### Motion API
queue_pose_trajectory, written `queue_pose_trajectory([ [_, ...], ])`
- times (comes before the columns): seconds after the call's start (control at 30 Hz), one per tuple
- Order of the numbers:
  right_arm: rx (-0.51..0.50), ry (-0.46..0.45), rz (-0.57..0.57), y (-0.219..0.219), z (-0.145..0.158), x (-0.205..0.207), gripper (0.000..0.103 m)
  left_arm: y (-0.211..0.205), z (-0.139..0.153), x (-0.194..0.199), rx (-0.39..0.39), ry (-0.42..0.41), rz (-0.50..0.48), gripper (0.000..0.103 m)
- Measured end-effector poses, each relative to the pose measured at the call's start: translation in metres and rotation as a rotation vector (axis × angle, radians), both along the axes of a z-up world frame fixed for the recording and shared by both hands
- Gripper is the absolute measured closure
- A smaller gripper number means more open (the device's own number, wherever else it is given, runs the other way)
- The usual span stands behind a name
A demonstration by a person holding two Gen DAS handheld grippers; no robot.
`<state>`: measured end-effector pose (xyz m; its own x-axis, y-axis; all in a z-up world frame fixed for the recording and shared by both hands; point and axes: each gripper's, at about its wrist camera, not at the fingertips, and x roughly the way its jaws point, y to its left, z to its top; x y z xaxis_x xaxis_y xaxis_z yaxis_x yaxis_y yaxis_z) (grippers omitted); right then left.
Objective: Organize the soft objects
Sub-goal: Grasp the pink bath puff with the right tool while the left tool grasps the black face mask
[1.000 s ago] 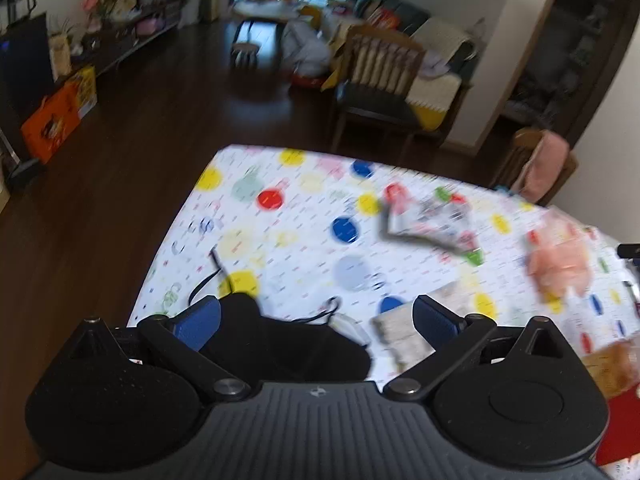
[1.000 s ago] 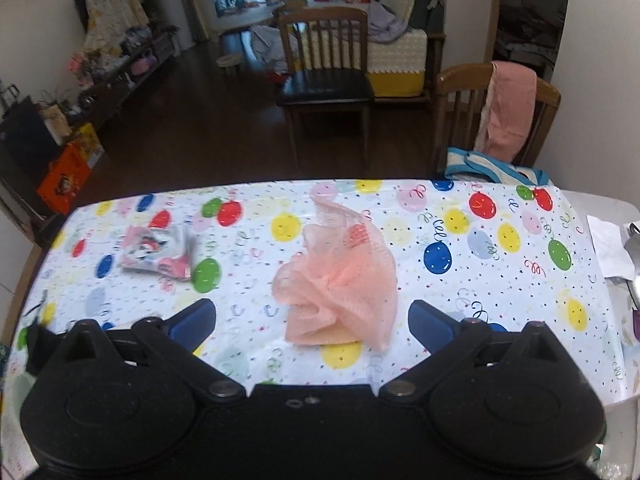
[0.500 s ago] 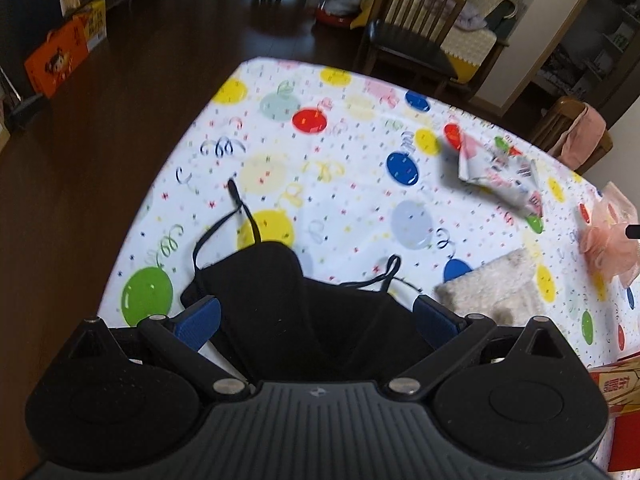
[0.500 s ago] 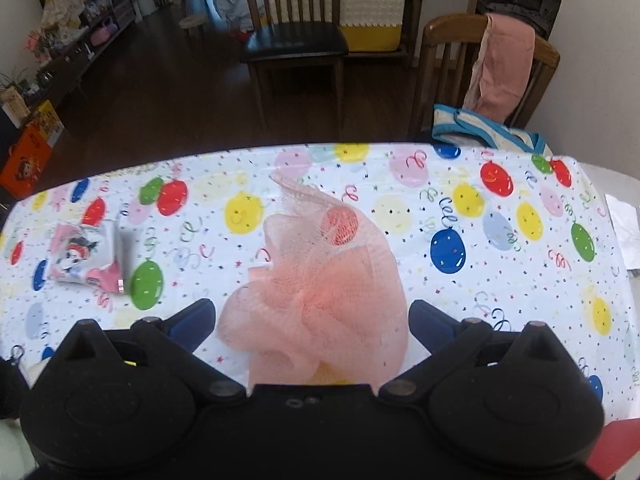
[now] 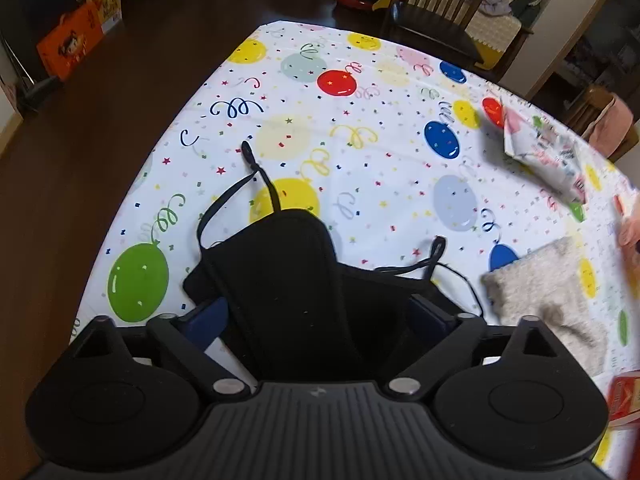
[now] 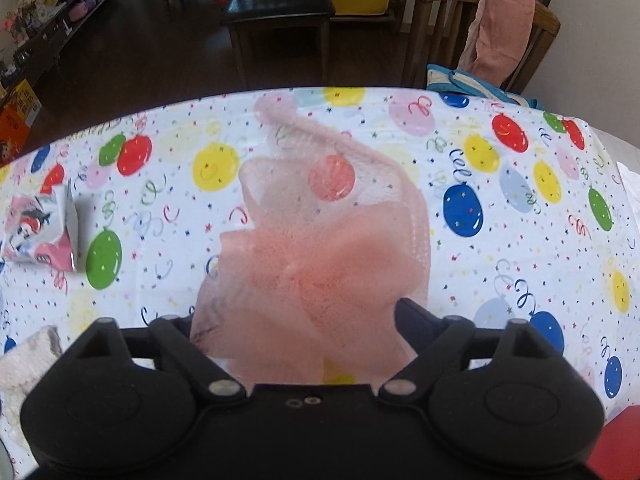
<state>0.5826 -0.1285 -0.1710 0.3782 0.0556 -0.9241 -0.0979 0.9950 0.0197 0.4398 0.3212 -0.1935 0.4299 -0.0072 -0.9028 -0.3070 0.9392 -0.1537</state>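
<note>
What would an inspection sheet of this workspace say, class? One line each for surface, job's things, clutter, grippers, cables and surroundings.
Surface: table under a balloon-print tablecloth.
Job's things: black face mask lying flat, straps spread; pink mesh bath pouf; beige fuzzy cloth; all on the cloth.
Clutter: cartoon-print packet; red box at the table edge.
Grippers: left gripper straddles the mask, right gripper straddles the pouf; jaws of both wide, just been closing, no firm pinch visible.
Cables: nothing seen.
Surroundings: dark wooden floor; wooden chair draped with a pink towel; dark-seated chair.
</note>
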Motion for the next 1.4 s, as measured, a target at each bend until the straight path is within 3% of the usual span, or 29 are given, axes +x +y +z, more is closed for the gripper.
queue_pose_trajectory([
  [0.13, -0.020, 0.005, 0.010, 0.002, -0.006, -0.002, 0.030, -0.004, 0.002, -0.001, 0.057, -0.008, 0.006, 0.024],
  [0.2, -0.026, 0.007, 0.016, 0.003, -0.008, -0.003, 0.037, -0.004, 0.003, -0.002, 0.088, -0.004, 0.019, 0.041],
  [0.4, -0.043, -0.010, 0.041, 0.006, -0.005, -0.008, 0.064, -0.006, 0.004, -0.004, 0.164, 0.006, 0.038, 0.070],
  [0.53, -0.042, -0.022, 0.056, 0.007, 0.001, -0.013, 0.076, -0.006, 0.006, -0.005, 0.156, -0.011, 0.053, 0.079],
  [0.67, -0.031, -0.051, 0.061, 0.006, 0.012, -0.021, 0.081, -0.001, 0.013, -0.007, 0.128, -0.036, 0.075, 0.093],
  [1.4, 0.107, -0.227, 0.062, -0.039, 0.117, -0.097, 0.084, -0.011, 0.081, -0.017, 0.063, -0.181, 0.078, 0.099],
])
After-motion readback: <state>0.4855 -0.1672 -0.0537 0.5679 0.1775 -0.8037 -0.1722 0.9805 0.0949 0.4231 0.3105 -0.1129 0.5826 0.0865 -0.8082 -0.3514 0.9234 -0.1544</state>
